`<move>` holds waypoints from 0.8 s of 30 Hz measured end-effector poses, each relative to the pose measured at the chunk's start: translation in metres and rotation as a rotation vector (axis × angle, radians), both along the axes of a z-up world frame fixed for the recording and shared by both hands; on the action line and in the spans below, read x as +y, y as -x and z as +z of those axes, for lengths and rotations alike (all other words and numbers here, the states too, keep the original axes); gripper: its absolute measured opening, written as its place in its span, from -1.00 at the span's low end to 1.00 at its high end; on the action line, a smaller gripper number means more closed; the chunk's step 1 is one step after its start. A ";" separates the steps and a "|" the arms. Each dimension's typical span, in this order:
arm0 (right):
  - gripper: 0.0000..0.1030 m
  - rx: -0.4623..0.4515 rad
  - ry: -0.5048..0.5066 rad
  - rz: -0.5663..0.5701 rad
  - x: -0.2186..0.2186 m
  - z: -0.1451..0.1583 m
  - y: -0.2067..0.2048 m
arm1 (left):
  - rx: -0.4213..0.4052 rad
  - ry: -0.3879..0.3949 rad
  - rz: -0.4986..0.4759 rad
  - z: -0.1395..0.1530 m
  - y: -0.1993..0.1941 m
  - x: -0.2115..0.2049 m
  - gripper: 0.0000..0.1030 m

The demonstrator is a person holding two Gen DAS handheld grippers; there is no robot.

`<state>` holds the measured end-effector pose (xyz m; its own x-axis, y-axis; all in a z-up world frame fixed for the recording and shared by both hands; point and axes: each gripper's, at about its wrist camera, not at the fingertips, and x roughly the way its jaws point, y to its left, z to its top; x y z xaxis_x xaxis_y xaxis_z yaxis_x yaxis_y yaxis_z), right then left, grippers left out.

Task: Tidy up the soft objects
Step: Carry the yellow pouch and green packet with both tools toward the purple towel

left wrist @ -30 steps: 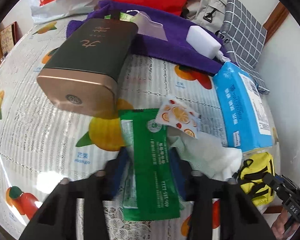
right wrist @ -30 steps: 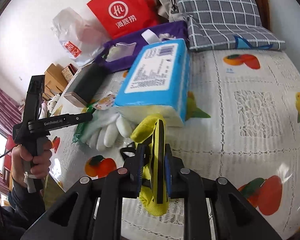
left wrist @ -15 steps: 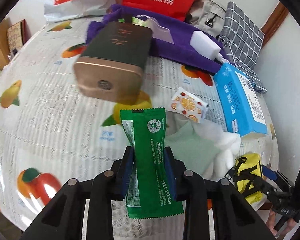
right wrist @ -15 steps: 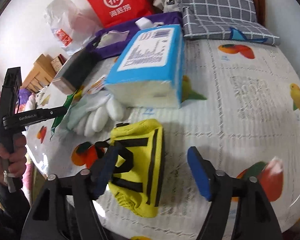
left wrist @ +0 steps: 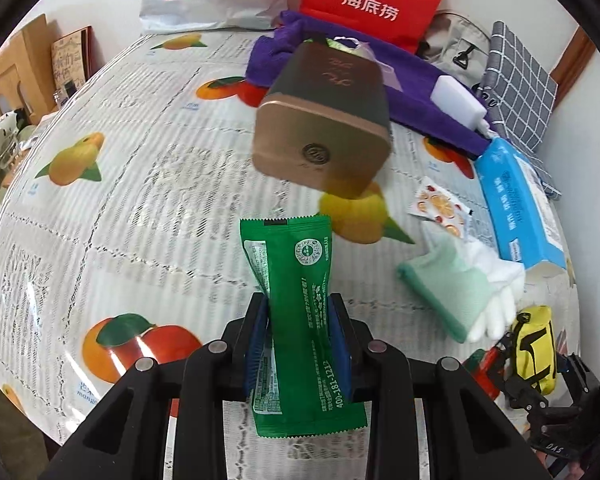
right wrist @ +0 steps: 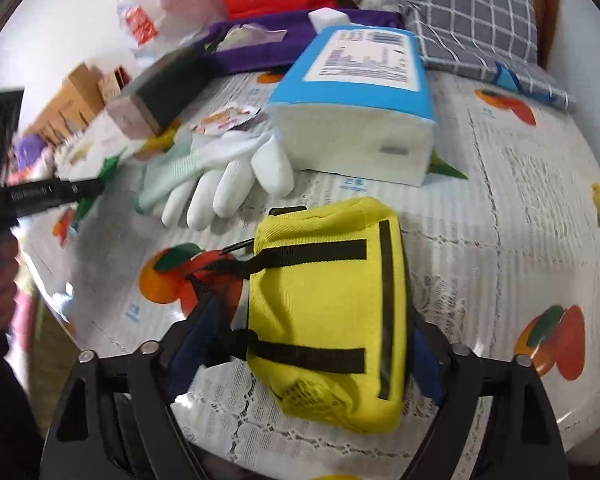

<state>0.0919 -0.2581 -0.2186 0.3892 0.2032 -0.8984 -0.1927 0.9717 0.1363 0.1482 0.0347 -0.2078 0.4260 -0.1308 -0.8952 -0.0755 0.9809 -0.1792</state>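
Right gripper [right wrist: 304, 360] jaws just opened wide, yellow pouch [right wrist: 332, 304] released near table [right wrist: 500, 208] edge; left gripper [left wrist: 300, 344] clamps green packet [left wrist: 300, 312].

A white plastered wall [left wrist: 572, 128] closes the scene at the far side and runs down the right, plain and evenly lit. At the far right a strip of brown wooden frame [left wrist: 572, 62] leans against it (a headboard or door trim, hard to tell which). The broad surface in the middle is covered by a glossy cloth [left wrist: 148, 184] printed with fruit and lace patterns; bright daylight glints off it near the left edge. Off to the far left stands pale wooden furniture [left wrist: 18, 76] with cut-out panels, and a framed sign [left wrist: 71, 62] leans on it.
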 end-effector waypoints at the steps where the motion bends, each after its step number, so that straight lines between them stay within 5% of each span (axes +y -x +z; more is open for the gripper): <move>1: 0.70 -0.010 0.036 0.007 0.005 -0.001 0.001 | 0.000 0.004 -0.001 -0.001 0.000 0.001 -0.44; 6: 0.65 -0.050 0.101 0.016 0.013 -0.004 0.003 | -0.009 0.001 -0.013 -0.002 -0.001 0.001 -0.43; 15: 0.20 -0.054 0.103 0.007 0.014 0.000 0.001 | -0.020 0.034 -0.028 0.002 0.000 0.007 -0.45; 24: 0.15 -0.086 0.049 -0.022 0.007 0.020 -0.002 | -0.052 0.044 -0.018 0.019 0.006 0.014 -0.45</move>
